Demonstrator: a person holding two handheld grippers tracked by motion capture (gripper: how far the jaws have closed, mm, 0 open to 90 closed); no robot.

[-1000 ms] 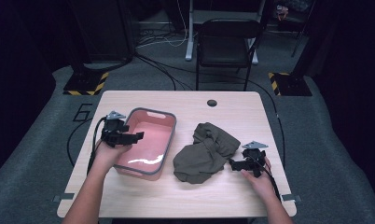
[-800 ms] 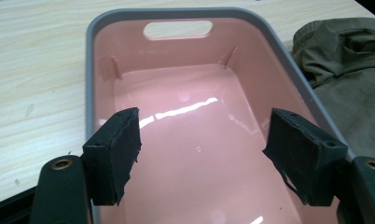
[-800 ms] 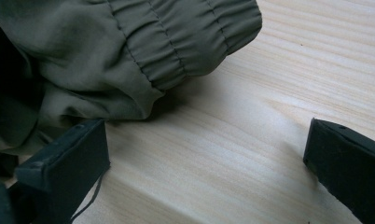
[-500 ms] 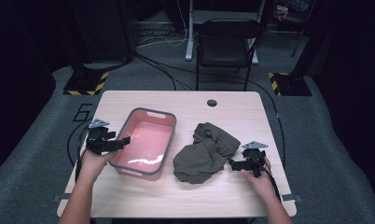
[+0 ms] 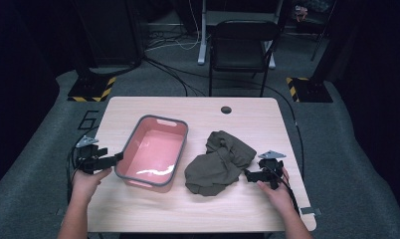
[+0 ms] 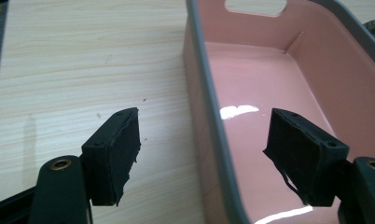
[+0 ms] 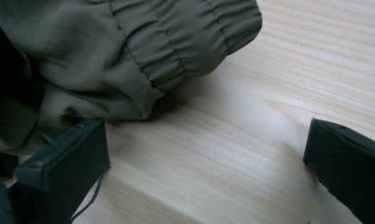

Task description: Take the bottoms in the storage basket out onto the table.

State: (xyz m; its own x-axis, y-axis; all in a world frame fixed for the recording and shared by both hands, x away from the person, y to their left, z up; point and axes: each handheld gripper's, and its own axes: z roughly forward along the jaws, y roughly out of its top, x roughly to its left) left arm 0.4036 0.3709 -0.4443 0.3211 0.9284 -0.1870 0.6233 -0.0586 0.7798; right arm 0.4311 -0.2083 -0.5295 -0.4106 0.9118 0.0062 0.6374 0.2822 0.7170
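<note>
A pink bin with a grey rim (image 5: 159,119) stands left of centre on the wooden table (image 5: 213,209). A crumpled olive garment (image 5: 219,163) lies to its right. My left gripper (image 5: 116,158) is at the bin's left side, open. In the left gripper view, the bin's grey rim (image 6: 209,93) runs between the jaws without touching either pad, one jaw over the table and one over the bin's inside. My right gripper (image 5: 250,174) rests by the garment's right edge, open. In the right gripper view, the garment's gathered hem (image 7: 143,56) lies just past the left jaw of this right gripper (image 7: 204,158).
A round hole (image 5: 226,109) is set in the table near its far edge. A black chair (image 5: 240,47) stands behind the table. Cables trail off the table's left side over the grey floor (image 5: 71,159).
My left gripper has moved left and down, from over the bin to its left wall. The right gripper, the garment and the bin have not moved.
</note>
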